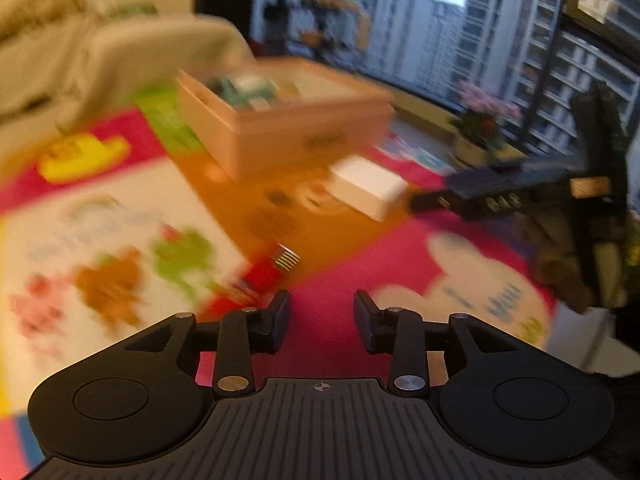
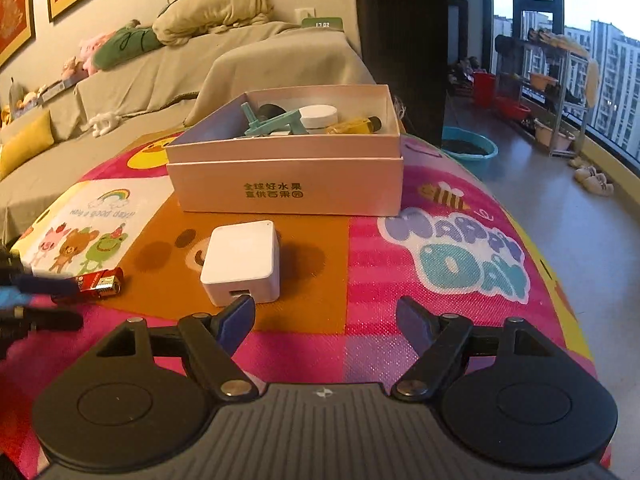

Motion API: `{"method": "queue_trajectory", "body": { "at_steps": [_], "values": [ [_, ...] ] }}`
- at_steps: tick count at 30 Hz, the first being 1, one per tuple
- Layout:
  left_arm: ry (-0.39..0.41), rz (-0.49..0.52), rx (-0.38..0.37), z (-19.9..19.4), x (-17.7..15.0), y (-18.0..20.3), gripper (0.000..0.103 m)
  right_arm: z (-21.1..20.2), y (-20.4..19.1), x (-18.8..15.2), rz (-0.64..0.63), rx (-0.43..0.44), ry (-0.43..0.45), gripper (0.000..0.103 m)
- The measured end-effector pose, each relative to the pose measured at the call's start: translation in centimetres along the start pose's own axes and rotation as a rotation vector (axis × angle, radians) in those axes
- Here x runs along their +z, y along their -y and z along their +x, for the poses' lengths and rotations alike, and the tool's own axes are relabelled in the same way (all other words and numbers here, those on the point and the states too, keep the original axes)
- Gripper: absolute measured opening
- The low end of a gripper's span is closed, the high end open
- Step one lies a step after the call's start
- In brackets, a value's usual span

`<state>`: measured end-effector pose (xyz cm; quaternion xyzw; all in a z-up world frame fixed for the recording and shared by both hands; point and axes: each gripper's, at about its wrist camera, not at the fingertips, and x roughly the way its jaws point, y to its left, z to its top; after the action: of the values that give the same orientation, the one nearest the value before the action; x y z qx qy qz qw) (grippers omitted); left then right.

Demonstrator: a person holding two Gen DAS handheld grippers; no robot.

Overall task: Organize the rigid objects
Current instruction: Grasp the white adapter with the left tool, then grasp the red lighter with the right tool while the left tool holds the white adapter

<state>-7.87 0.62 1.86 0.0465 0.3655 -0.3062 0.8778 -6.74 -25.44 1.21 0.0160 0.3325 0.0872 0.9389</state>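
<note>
- The left gripper [image 1: 322, 322] hangs over the pink part of the play mat [image 2: 472, 216], its jaws parted with nothing between them; in the right wrist view its blurred fingers [image 2: 48, 286] show at the left edge, just beside the battery.
- A red battery [image 2: 102, 282] lies on the mat at the edge of the white picture panel [image 2: 86, 226], just ahead and to the left of the left gripper's fingertips.
- A white cube-shaped charger [image 2: 242, 262] sits on the orange patch in the middle of the mat, in front of the box and apart from it.
- The right gripper [image 2: 326, 318] is released, jaws wide and empty; its left fingertip lies just in front of the charger's near lower corner, and I cannot tell whether they touch.
- A pink cardboard box [image 2: 288, 184] stands open behind the charger, holding a teal plastic piece [image 2: 272, 124], a white round jar [image 2: 318, 116] and a small yellow bottle [image 2: 354, 125].
- A covered sofa [image 2: 160, 76] runs behind the mat on the left.
</note>
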Motion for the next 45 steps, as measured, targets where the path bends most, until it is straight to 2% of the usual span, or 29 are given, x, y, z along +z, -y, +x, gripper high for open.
{"method": "queue_trajectory", "body": {
  "at_steps": [3,6,8,11,15,18,23,27,31,39,45],
  "values": [
    [0.064,0.1,0.104,-0.5,-0.1,1.5,0.04,0.0,-0.1,-0.1,-0.002,0.003,0.0,0.082],
    [0.117,0.103,0.155,-1.2,0.3,1.5,0.04,0.1,-0.3,-0.3,-0.018,0.009,-0.001,0.087],
    [0.1,0.094,0.189,-1.1,0.6,0.9,0.04,0.2,-0.6,-0.3,-0.033,0.004,-0.008,0.088],
    [0.046,0.081,0.28,-0.3,0.3,0.1,0.04,0.3,-0.9,-0.4,-0.053,-0.001,-0.014,0.089],
    [0.045,0.031,0.275,-0.3,-0.2,-0.5,0.041,0.4,-0.9,-0.4,-0.057,0.002,-0.019,0.091],
    [0.043,0.012,0.265,-0.2,-0.1,-0.4,0.047,0.4,-0.8,-0.4,-0.056,0.01,-0.022,0.092],
    [0.039,-0.076,0.133,0.7,0.7,0.4,0.048,0.4,-0.6,-0.4,-0.045,0.022,-0.016,0.093],
    [0.046,-0.079,0.111,1.8,2.4,2.3,0.048,0.2,-0.4,-0.5,-0.031,0.032,-0.01,0.093],
    [0.065,-0.159,0.067,2.8,5.4,3.2,0.047,0.2,-0.5,-0.5,-0.042,0.039,-0.012,0.093],
    [-0.05,-0.214,0.114,7.8,9.3,5.4,0.049,0.0,-2.1,-1.1,-0.154,0.059,-0.013,0.093],
    [-0.064,-0.158,0.173,9.7,10.9,6.6,0.052,0.0,-1.8,-1.0,-0.136,0.073,-0.015,0.093]
  ]
}}
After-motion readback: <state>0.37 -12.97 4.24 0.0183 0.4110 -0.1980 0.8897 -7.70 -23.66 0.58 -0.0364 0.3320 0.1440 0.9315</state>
